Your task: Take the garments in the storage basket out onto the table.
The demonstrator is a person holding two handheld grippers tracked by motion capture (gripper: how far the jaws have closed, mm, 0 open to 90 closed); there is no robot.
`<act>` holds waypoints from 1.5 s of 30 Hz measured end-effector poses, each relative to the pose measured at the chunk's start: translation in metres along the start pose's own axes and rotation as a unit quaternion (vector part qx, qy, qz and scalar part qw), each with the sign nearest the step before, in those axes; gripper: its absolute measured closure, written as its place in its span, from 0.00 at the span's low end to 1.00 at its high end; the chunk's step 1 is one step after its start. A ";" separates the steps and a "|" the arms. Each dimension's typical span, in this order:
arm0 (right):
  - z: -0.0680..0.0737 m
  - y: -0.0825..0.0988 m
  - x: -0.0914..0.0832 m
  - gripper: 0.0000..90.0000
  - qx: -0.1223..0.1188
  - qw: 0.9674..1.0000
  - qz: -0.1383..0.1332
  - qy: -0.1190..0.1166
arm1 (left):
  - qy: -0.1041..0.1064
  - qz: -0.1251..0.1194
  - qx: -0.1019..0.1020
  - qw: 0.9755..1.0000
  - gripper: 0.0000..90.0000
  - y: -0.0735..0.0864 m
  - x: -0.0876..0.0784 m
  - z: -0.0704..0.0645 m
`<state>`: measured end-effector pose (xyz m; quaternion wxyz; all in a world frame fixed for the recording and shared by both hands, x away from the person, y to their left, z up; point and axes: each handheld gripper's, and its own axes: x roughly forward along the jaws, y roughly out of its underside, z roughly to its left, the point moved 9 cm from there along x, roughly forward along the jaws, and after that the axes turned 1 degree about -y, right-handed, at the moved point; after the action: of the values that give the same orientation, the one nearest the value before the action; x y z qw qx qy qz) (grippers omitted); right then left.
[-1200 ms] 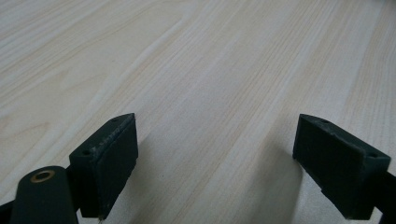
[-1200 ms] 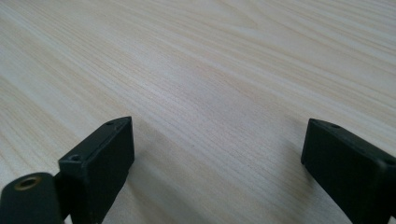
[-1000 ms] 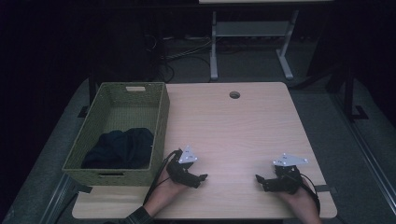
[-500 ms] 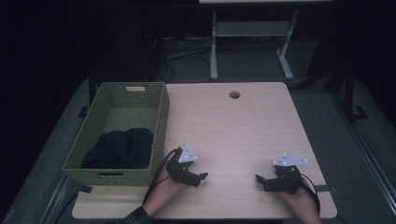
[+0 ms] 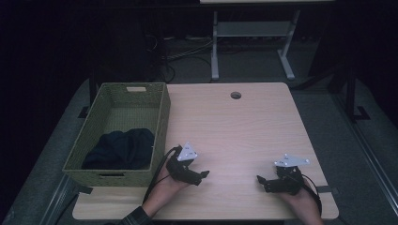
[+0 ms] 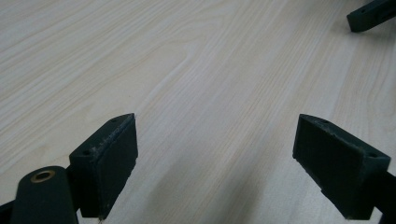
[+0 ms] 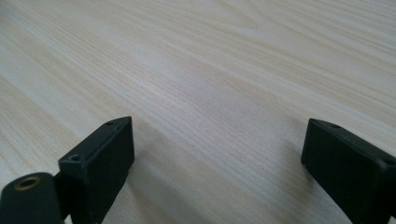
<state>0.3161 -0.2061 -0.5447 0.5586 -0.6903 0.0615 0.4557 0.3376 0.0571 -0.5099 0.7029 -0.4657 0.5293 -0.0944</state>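
Wooden table (image 5: 244,126): light grain, occupies the centre of the high view, with a round cable hole (image 5: 235,95) near its upper edge.

Woven basket (image 5: 159,117): olive-green, rectangular, stands on the table's left side, in the left half of the frame. A dark garment (image 5: 123,149) lies bundled in the basket's near end, against the lower wall.

Left gripper (image 5: 202,175): low centre-left of the high view, just right of the basket's near corner, held in the person's hand and resting at the table surface, jaws pointing right. In the left gripper view its jaws stand wide apart over bare wood, nothing between them.

Right gripper (image 5: 261,181): lower right of the high view, well apart from the basket, jaws pointing left toward the other gripper. In the right gripper view its jaws are likewise spread wide and hold nothing.

The garment is inside the basket, untouched by either gripper; the left one is nearer.
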 end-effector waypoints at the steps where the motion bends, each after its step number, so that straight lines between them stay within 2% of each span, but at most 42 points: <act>1: 0.000 0.000 0.000 0.10 0.000 1.000 0.000 0.000 | 0.000 -0.002 -0.001 1.000 0.15 -0.001 0.000 0.000; 17: 0.000 0.000 0.000 0.10 0.000 1.000 0.000 0.000 | 0.001 -0.013 0.001 1.000 0.15 -0.010 -0.007 0.001; 27: 0.000 0.000 0.000 0.10 0.001 1.000 0.000 0.000 | 0.006 -0.022 -0.006 1.000 0.15 -0.017 -0.011 0.002; 45: 0.000 0.000 0.000 0.10 0.001 1.000 0.000 0.000 | 0.015 -0.025 -0.003 1.000 0.15 -0.027 -0.018 0.001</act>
<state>0.3160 -0.2060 -0.5447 0.5590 -0.6899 0.0620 0.4557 0.3409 0.0543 -0.4778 0.6907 -0.4796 0.5283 -0.1175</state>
